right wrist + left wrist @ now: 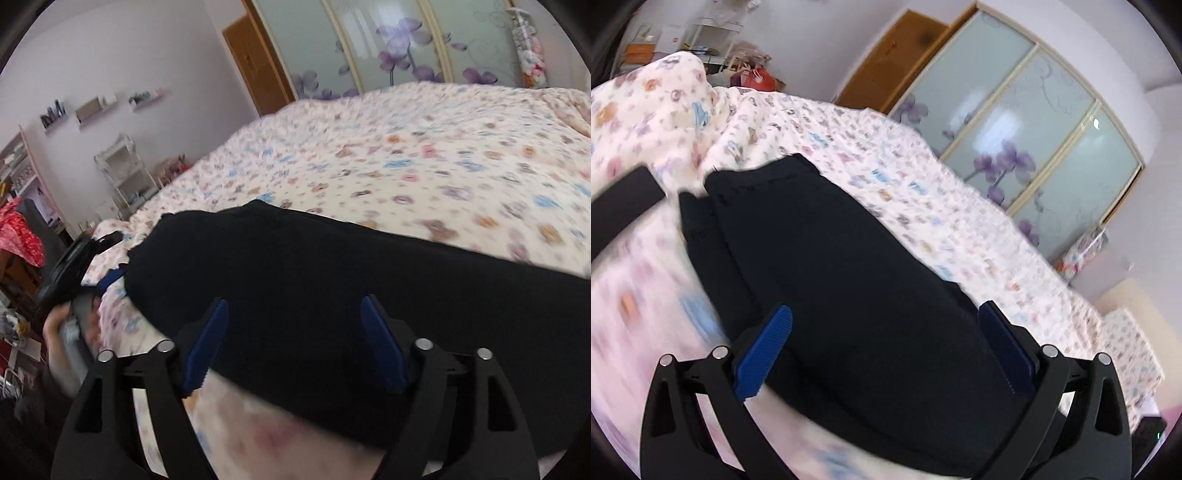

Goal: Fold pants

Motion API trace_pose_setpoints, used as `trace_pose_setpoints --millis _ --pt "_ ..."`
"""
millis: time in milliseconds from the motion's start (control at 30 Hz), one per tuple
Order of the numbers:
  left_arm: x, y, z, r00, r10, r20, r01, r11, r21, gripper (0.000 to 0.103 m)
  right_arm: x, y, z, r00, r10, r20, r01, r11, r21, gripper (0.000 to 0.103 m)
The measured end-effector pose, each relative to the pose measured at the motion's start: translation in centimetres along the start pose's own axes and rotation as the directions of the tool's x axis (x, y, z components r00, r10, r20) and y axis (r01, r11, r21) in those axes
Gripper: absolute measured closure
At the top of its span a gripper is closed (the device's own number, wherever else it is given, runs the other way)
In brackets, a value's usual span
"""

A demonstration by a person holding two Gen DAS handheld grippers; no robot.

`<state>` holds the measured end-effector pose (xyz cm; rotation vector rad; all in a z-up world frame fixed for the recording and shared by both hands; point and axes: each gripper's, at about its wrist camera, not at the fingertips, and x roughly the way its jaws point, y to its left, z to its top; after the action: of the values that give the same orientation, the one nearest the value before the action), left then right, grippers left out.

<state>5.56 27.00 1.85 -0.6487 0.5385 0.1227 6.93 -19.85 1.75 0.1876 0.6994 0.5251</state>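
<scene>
- The pants (849, 280) lie flat on the bed (923, 192), a long dark band. Take them as your landmark for everything below.
- From your left gripper (882, 350) the pants run lengthwise away from you: the near end sits right under and between the jaws, the far end narrows toward the heaped duvet (646, 110).
- From your right gripper (295, 343) the same pants (332, 295) run crosswise, left to right, so you face their long edge rather than an end.
- Your left jaws stand wide, one blue pad either side of the near end of the pants. The pads do not seem to press on the cloth, and nothing hangs from them.
- Your right jaws stand wide too, straddling the near long edge of the pants. No cloth is lifted or pinched, so I judge them empty.
- In the right wrist view your left gripper (74, 266) shows at the left end of the pants, close to the rounded edge there.
- What counts for the next move: the fold should go across the long axis, so you need one end carried toward the other. Your left hand sits at an end; your right sits partway along the side.
- Both views are smeared with motion, so I cannot tell which end is the waistband, nor how many layers already lie stacked.
</scene>
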Motion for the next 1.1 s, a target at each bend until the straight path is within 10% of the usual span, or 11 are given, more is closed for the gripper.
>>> trace_pose_setpoints --millis 200,500,600,667,733,1100 --pt "3.8 5.3 2.3 0.976 -0.062 -0.21 0.042 0.994 -0.098 0.004 -1.1 -2.5 -2.7 0.995 0.064 0.076 -0.074 0.988 0.133 0.023" --pt "6.4 8.1 4.2 0.962 -0.17 -0.211 0.106 0.953 -0.285 0.01 -0.4 0.3 -3.0 0.996 0.081 0.041 -0.081 0.997 -0.011 0.023" --pt "7.1 8.6 5.0 0.966 -0.126 -0.224 0.054 0.951 -0.306 0.039 -0.3 0.2 -3.1 0.996 0.085 0.04 -0.085 0.996 -0.01 0.023" --pt "7.0 9.3 5.0 0.97 -0.086 -0.228 0.005 0.943 -0.334 0.081 -0.2 0.2 -3.1 0.995 0.089 0.041 -0.088 0.996 -0.015 0.023" --pt "6.7 10.1 4.7 0.971 -0.08 -0.225 -0.005 0.936 -0.353 0.088 -0.2 0.2 -3.2 0.995 0.09 0.04 -0.089 0.996 -0.016 0.023" --pt "4.0 7.4 2.5 0.978 0.166 -0.127 -0.168 0.986 -0.005 0.087 -0.6 -0.9 -3.2 0.992 0.102 0.069 -0.105 0.994 0.039 0.023"
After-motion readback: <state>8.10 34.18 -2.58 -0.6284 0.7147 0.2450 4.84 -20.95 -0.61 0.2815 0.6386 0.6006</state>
